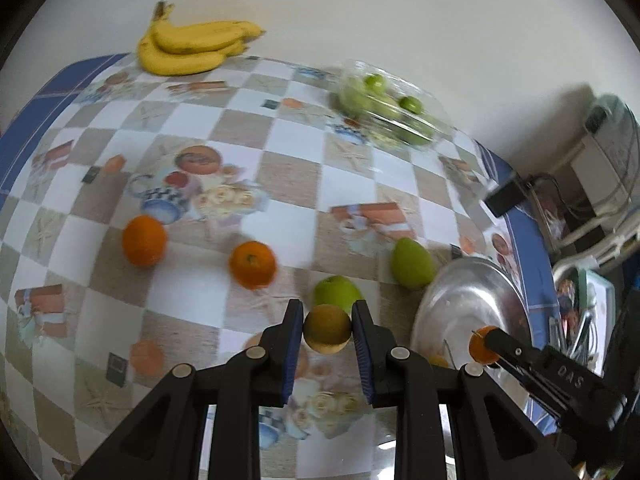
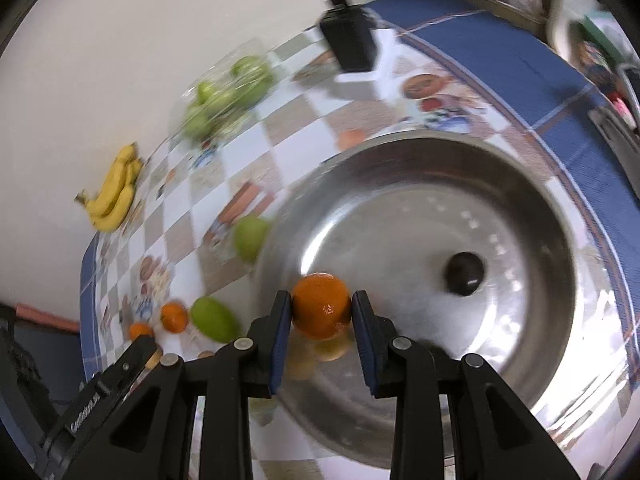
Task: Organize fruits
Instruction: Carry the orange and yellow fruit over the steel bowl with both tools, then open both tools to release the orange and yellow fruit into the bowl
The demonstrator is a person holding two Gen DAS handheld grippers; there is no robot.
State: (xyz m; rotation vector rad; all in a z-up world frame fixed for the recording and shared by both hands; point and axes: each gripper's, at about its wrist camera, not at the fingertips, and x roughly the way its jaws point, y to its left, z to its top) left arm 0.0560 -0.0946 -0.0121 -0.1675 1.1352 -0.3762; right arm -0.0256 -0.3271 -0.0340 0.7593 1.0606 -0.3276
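While both grippers carry fruit, the main hazards concern the steel bowl (image 2: 520, 208), the largest item, which fills the right wrist view from 12 to 5 o'clock on the checked tablecloth (image 1: 280, 168). Its polished, sloped wall could let a released fruit roll; a dark round fruit (image 2: 465, 273) already lies on the bowl floor at 3 o'clock and could be struck. Motion blur suggests fast travel, which could throw a loosely pinched fruit clear of the rim.

The banana bunch (image 1: 192, 46), at 11 o'clock in the left wrist view, and the clear tray of green fruit (image 1: 384, 108), at 1 o'clock, lie well apart from both tools. Two green fruits (image 1: 412, 262) sit just beside the bowl rim; a low pass could knock them. Two loose oranges (image 1: 144, 240) rest at 9 o'clock.

The right gripper (image 2: 322, 312) tilts steeply downward over the near rim, pinching an orange (image 2: 320, 300) between its blue pads. The left gripper (image 1: 327, 330) also tilts steeply downward over the cloth, clamping a yellow-brown fruit (image 1: 327, 328). With the tools close together, a collision is possible.
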